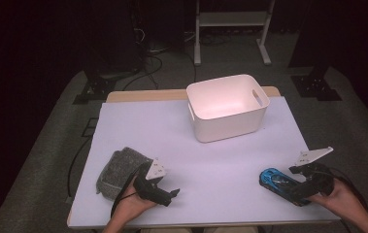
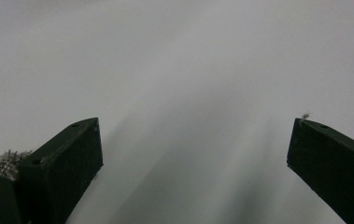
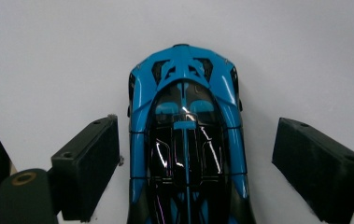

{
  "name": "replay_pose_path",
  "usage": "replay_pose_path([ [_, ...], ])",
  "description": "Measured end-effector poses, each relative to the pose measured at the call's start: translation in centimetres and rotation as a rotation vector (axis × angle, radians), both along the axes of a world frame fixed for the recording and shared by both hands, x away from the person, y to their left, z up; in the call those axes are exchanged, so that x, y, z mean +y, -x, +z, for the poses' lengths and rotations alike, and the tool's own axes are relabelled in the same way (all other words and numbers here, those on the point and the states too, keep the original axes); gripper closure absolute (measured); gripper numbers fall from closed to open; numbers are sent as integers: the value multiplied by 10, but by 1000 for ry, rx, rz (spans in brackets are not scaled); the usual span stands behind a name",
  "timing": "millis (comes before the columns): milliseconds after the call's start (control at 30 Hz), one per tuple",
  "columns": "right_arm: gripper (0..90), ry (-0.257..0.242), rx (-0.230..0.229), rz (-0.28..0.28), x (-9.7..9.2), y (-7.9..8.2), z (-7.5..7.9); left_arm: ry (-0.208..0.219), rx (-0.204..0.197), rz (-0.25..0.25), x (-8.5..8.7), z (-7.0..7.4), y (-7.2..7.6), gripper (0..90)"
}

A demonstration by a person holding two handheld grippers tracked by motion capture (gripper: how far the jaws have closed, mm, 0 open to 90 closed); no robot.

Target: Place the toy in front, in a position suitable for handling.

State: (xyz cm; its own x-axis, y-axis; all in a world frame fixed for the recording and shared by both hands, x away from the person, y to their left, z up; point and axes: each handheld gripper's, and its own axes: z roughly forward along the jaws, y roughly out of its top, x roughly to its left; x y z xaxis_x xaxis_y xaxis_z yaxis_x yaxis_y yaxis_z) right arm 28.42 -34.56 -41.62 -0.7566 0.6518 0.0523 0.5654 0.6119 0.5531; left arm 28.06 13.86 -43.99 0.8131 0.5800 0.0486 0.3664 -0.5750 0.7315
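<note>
Table, pale sheet over a wooden top, the wood showing as a strip along the far edge; floor and stands beyond lost in dark.

White bin: far centre-right, upright, slot handle on its right wall; the visible part of its interior shows nothing inside, the near wall hiding part of the floor of it.

Grey cloth: near left, bunched; its near-right part hidden behind the left gripper and hand; a fuzzy scrap of it shows at the bottom-left corner of the left gripper view.

Left gripper: near left, just beside the cloth; jaws spread wide over bare table, nothing between them; a speck of fluff on the right jaw tip.

Blue toy car: near right, on the table; blue body with glossy black roof; its near end cut off at the bottom of the right gripper view and, from above, hidden under the gripper.

Right gripper: jaws released, one either side of the car; the left one just beside its flank, contact not determinable; the right one standing clear of it.
</note>
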Motion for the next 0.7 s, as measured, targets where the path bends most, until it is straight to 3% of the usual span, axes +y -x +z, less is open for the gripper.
replay_pose_path([
  [300, 137, 52, 28, 19, 2, 0, -10, -3, 0, -3, 0, 0, 0, 29],
  [700, 137, 81, 53, 25, 5, -2, -18, -5, 2, -7, -1, 0, 0, 29],
])
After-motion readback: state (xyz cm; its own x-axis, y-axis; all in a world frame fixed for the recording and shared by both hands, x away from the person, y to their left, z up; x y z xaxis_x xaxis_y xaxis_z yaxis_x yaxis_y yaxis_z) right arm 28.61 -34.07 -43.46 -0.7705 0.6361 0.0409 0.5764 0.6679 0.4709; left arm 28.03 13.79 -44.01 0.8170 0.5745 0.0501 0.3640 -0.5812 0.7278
